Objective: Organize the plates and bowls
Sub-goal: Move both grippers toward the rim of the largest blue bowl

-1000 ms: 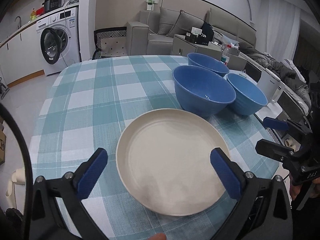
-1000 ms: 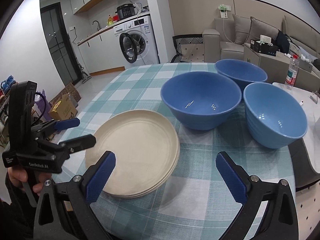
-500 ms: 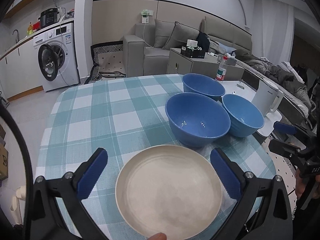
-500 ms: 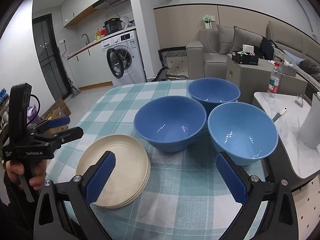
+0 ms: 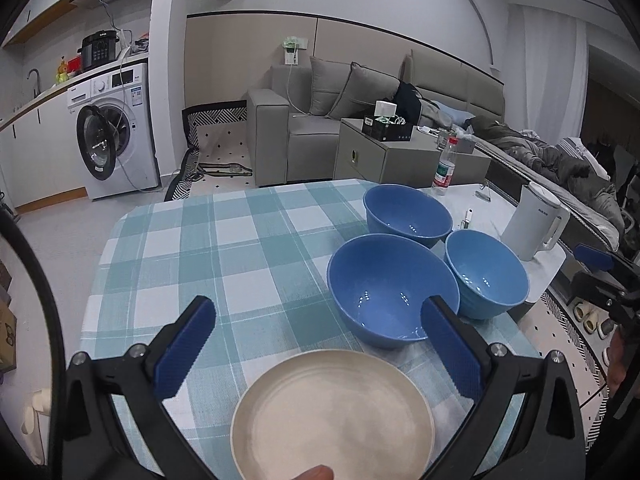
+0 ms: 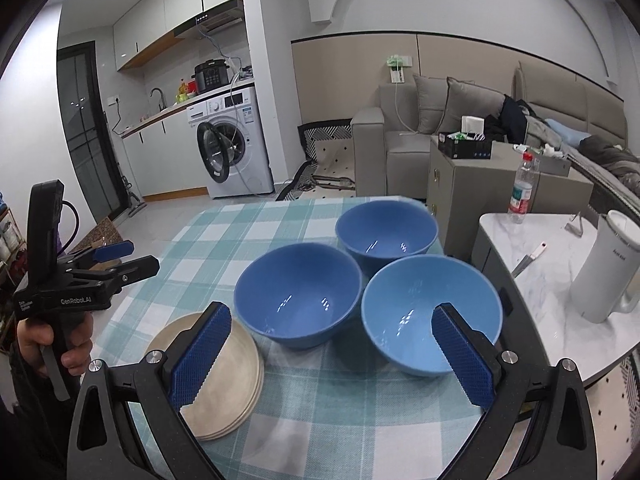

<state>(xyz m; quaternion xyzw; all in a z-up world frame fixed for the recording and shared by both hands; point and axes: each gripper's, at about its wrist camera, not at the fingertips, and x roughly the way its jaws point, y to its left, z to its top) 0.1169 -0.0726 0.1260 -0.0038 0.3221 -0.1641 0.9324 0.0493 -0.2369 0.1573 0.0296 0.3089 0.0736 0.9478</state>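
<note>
Three blue bowls [image 6: 298, 294] are sitting clustered beside stacked cream plates [image 5: 332, 416] on a checked tablecloth [image 5: 224, 256]. Both the left gripper [image 5: 320, 346] and right gripper [image 6: 330, 354] are hovering wide open, empty, above them.

Left wrist cam: above desk [image 5: 192, 256] near edge, facing 12 o'clock toward sofa [image 5: 360, 120]. Right wrist cam: further right, angled toward 11 o'clock. Both close range; shared: bowls [image 5: 394, 300] [image 6: 298, 294], plate stack [image 5: 332, 416] [image 6: 228, 384], washing machine [image 5: 116, 132] [image 6: 232, 148].
</note>
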